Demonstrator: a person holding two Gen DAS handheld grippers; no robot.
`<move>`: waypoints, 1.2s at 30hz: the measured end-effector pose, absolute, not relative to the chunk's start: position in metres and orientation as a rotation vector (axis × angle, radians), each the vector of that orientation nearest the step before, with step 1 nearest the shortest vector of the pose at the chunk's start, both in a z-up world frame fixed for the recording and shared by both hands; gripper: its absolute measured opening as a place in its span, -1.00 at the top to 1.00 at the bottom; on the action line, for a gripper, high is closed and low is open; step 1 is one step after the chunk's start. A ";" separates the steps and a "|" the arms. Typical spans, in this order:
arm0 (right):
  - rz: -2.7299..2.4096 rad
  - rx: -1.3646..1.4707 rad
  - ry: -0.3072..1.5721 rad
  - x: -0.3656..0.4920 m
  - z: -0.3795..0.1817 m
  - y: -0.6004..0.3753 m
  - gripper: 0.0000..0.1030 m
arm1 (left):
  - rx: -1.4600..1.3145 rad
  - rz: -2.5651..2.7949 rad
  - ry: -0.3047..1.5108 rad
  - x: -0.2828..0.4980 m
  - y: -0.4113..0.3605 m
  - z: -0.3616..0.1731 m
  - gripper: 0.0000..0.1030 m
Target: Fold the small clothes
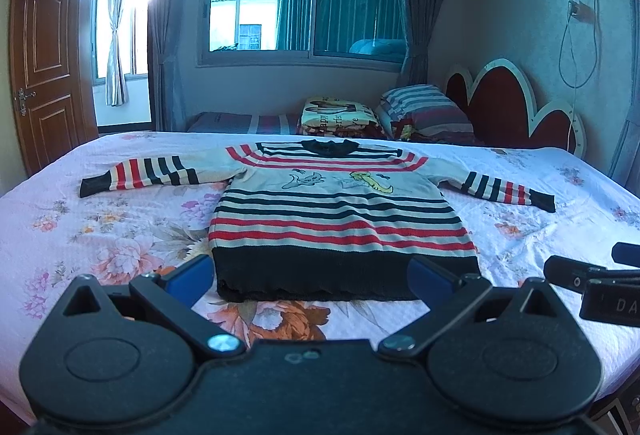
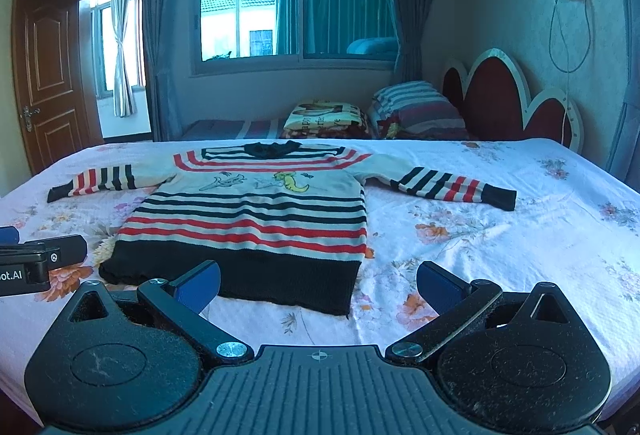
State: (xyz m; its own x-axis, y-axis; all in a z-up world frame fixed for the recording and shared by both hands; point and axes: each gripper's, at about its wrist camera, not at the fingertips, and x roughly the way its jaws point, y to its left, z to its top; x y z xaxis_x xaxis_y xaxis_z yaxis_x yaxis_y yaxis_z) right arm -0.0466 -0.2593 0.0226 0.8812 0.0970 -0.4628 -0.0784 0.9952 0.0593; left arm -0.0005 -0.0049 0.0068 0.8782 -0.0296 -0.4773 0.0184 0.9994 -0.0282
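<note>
A small striped sweater (image 1: 336, 219) lies flat on the bed, face up, both sleeves spread out, its black hem nearest me; it also shows in the right wrist view (image 2: 256, 219). My left gripper (image 1: 312, 281) is open and empty, just short of the hem with a finger level with each hem corner. My right gripper (image 2: 318, 285) is open and empty, in front of the hem's right corner. The right gripper also shows at the right edge of the left wrist view (image 1: 588, 275), and the left gripper at the left edge of the right wrist view (image 2: 44, 255).
The bed (image 1: 540, 235) has a pink floral sheet. A folded blanket (image 1: 340, 117) and a striped pillow (image 1: 424, 111) lie at the far side by the red headboard (image 1: 508, 107). A window and an open door are behind.
</note>
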 end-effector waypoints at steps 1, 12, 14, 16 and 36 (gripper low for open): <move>0.091 0.040 0.483 -0.047 0.023 -0.258 -1.00 | -0.022 -0.025 0.500 -0.001 -0.004 0.007 -0.98; 0.088 0.048 0.483 -0.048 0.023 -0.256 -1.00 | -0.018 -0.024 0.499 -0.001 -0.002 0.007 -0.98; 0.090 0.048 0.483 -0.048 0.022 -0.257 -1.00 | -0.017 -0.024 0.500 -0.001 -0.002 0.007 -0.98; 0.089 0.048 0.482 -0.047 0.022 -0.256 -1.00 | -0.018 -0.024 0.499 -0.001 -0.002 0.007 -0.98; 0.090 0.057 0.480 -0.048 0.022 -0.255 -1.00 | -0.014 -0.022 0.501 -0.001 0.002 0.007 -0.98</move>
State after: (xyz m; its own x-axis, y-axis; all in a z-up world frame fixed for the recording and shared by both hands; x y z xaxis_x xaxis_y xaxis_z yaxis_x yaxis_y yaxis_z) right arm -0.0479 -0.2551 0.0220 0.8829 0.1001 -0.4587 -0.0735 0.9944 0.0756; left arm -0.0009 0.0019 0.0072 0.8771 -0.0243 -0.4798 0.0175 0.9997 -0.0187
